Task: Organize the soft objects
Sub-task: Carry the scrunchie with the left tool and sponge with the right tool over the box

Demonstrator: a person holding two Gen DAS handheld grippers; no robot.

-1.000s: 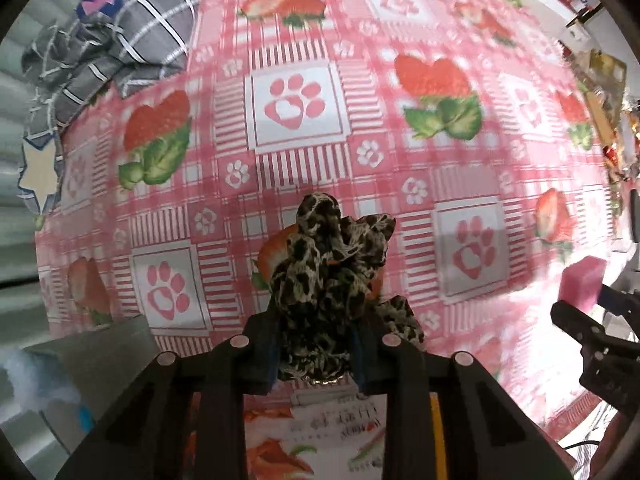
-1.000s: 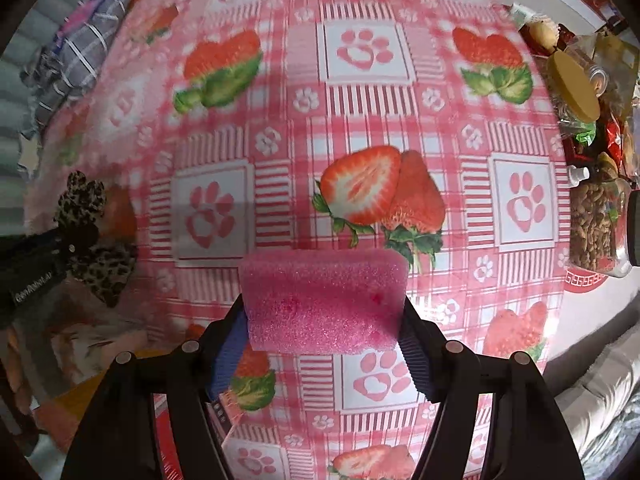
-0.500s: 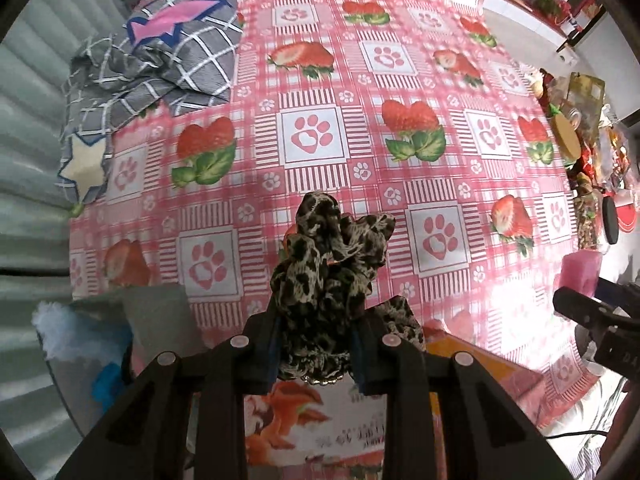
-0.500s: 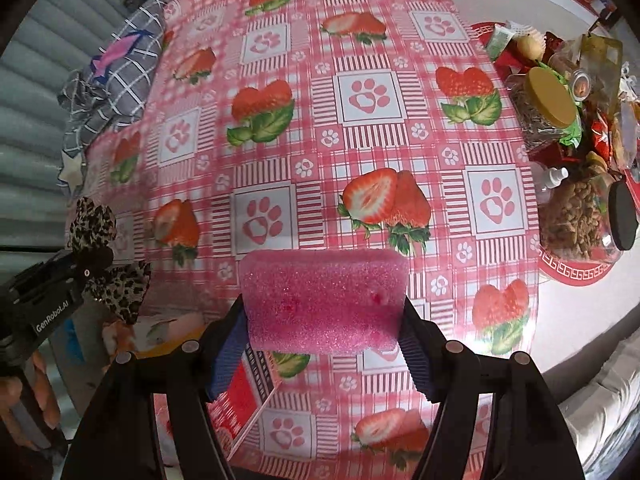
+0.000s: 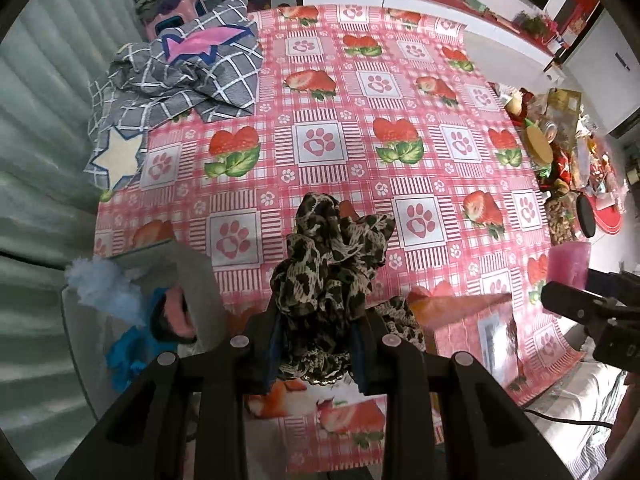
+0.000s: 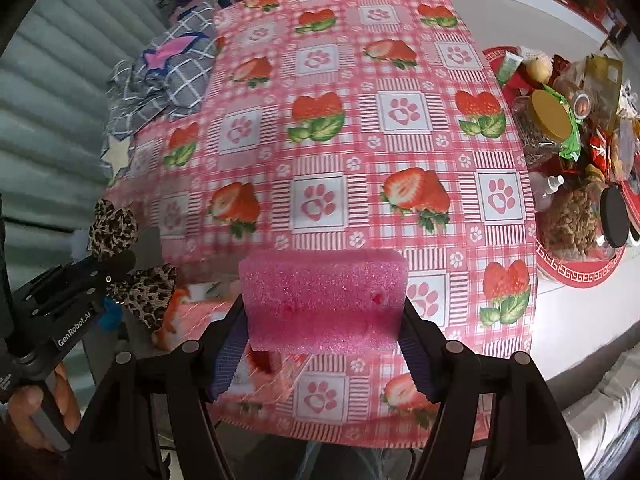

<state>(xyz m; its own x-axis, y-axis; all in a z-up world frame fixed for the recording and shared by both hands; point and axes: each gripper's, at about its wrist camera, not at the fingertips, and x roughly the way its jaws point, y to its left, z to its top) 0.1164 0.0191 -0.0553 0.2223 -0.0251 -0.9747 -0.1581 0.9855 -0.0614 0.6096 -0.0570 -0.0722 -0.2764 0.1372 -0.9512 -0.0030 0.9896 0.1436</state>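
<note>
Tablecloth [image 5: 320, 92], pink checks with strawberries, spreads wide beneath you, one grey checked cloth [image 5: 192, 76] bunched at its far left corner. One grey bin [image 5: 200, 276] sits near left, fluffy bits inside. Your right gripper [image 6: 324, 312] squeezes one pink sponge [image 6: 324, 292] by its ends; light, springy, it'll dent. Your left gripper [image 5: 316, 340] pinches one leopard scrunchie [image 5: 328, 264] mid-bunch, limp and floppy, both aloft over the near edge.

Both claws: black angular frames, round silver screws, blue ribbed pads [image 6: 230, 354]; left claw [image 6: 110, 264] marked "GenRobot.AI", possibly white print.
</note>
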